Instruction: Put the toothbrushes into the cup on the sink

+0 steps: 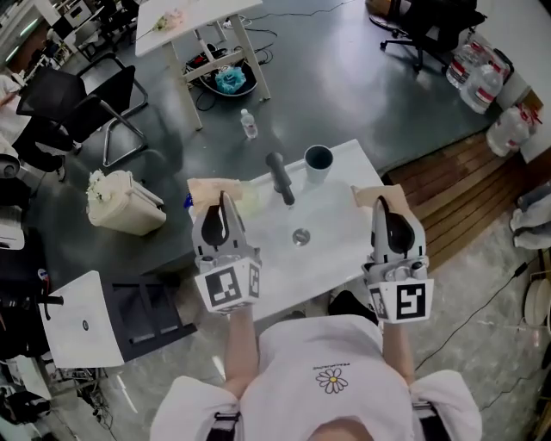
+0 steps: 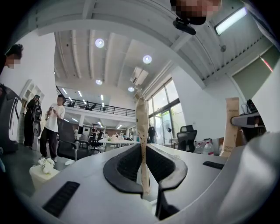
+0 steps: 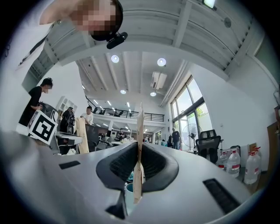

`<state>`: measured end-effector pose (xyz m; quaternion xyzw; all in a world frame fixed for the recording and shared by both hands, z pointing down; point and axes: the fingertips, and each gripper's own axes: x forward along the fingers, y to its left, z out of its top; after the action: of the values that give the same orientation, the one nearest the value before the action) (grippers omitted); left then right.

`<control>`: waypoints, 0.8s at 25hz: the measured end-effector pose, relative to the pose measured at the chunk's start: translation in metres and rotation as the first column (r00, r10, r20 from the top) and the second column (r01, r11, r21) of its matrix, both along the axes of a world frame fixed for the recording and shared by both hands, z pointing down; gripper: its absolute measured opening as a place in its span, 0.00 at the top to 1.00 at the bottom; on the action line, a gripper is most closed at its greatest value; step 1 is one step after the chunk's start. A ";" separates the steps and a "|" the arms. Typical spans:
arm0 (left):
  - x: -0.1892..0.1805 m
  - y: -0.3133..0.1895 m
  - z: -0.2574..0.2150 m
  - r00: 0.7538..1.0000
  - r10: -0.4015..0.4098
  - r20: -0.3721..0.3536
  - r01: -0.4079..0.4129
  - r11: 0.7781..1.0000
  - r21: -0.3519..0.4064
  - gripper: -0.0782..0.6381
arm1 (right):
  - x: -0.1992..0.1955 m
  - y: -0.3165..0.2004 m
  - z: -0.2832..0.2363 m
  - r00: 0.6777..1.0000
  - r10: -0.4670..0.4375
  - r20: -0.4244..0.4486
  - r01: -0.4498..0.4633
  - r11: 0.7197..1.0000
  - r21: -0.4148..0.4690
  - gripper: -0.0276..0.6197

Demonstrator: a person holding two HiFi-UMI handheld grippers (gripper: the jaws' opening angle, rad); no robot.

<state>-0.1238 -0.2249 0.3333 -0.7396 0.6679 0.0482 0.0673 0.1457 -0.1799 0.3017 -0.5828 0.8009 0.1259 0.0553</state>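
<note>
A white sink top [image 1: 336, 250] carries a dark faucet [image 1: 280, 177], a round drain [image 1: 300, 236] and a dark teal cup [image 1: 318, 159] at its far edge. My left gripper [image 1: 215, 189] hovers over the sink's left end, its tan pads [image 2: 141, 131] pressed flat together with nothing showing between them. My right gripper [image 1: 384, 196] hangs over the right end, pads [image 3: 139, 144] likewise together; the cup's rim [image 3: 128, 190] peeks below them. A small blue item [image 1: 188, 202] and a pale yellowish one [image 1: 248, 200] lie by the left gripper's tips, too small to identify.
On the grey floor stand a clear bottle [image 1: 249, 125], a beige bin [image 1: 120, 202], a black chair [image 1: 86, 103] and a white table [image 1: 194, 17]. A wooden platform [image 1: 465, 185] and water jugs [image 1: 478, 73] are to the right. People [image 2: 50, 127] stand in the hall.
</note>
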 end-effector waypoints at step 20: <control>-0.010 -0.065 0.129 0.999 0.001 0.044 0.013 0.952 -0.305 0.83 | 0.006 -0.009 0.031 1.000 -0.012 -0.005 0.012 0.996 -0.093 0.92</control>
<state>-0.1337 -0.2896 0.4626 -0.7400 0.6680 -0.0718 -0.0334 0.1517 -0.1893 0.3332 -0.5797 0.8095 0.0896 0.0268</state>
